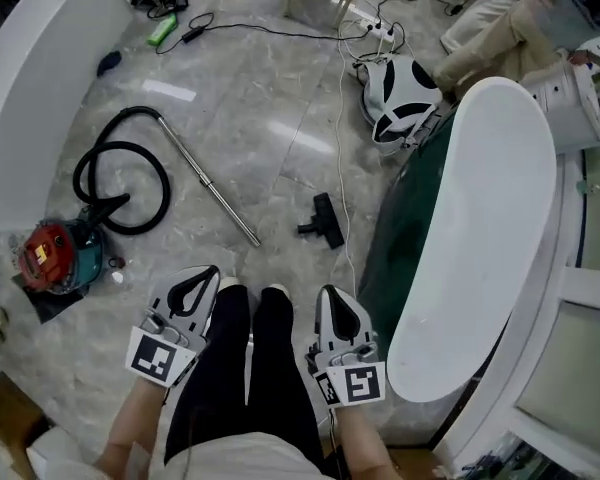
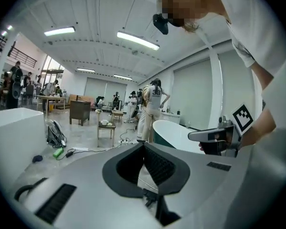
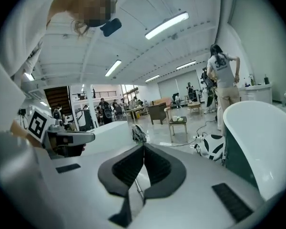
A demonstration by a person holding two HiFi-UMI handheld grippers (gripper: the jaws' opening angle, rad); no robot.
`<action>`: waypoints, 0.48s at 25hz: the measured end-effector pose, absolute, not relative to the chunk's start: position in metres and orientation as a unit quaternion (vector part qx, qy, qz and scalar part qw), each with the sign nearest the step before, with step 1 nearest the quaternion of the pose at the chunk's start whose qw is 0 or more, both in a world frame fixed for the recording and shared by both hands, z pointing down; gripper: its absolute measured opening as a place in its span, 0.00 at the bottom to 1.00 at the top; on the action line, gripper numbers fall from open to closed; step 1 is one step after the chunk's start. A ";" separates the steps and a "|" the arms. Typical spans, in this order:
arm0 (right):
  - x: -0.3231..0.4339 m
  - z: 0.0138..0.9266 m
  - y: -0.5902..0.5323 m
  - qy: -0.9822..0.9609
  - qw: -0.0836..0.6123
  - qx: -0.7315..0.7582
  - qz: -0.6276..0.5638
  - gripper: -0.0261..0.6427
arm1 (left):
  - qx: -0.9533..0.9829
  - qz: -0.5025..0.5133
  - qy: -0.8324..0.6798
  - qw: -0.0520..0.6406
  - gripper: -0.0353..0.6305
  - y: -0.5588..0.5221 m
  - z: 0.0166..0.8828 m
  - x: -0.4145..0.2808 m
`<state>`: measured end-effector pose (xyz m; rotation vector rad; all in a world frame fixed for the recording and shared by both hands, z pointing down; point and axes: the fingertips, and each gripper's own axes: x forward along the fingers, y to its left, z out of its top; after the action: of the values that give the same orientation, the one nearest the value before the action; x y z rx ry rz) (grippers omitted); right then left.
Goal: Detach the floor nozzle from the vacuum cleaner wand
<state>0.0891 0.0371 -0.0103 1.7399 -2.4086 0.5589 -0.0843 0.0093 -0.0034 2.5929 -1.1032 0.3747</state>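
Marble floor, head view: floor nozzle lies near the wand tip, not touching it. I judge the nozzle light, rigid plastic; grip its neck.

Left gripper view: left gripper jaws closed, empty.

Right gripper view: right gripper jaws closed, empty.

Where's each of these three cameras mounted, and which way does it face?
Head view: on the person's head, facing down at wand and floor nozzle; legs, left gripper, right gripper show.
Left gripper view: on that gripper, facing roughly level; shut jaws show.
Right gripper view: same, its shut jaws show.
Shared: the white tub.
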 end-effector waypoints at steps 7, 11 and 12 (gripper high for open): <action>0.088 -0.088 0.041 -0.786 0.011 0.591 0.180 0.06 | 0.899 0.125 -0.406 0.107 0.07 0.031 -0.079 -0.090; 0.090 -0.100 0.044 -0.782 0.024 0.601 0.160 0.06 | 0.897 0.096 -0.420 0.100 0.07 0.034 -0.093 -0.093; 0.091 -0.102 0.045 -0.782 0.023 0.603 0.157 0.06 | 0.897 0.092 -0.421 0.100 0.07 0.033 -0.096 -0.094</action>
<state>0.0905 0.0451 -0.1023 1.8656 -2.4211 0.4852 -0.0936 0.0332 -0.0961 2.6517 -1.2452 0.2709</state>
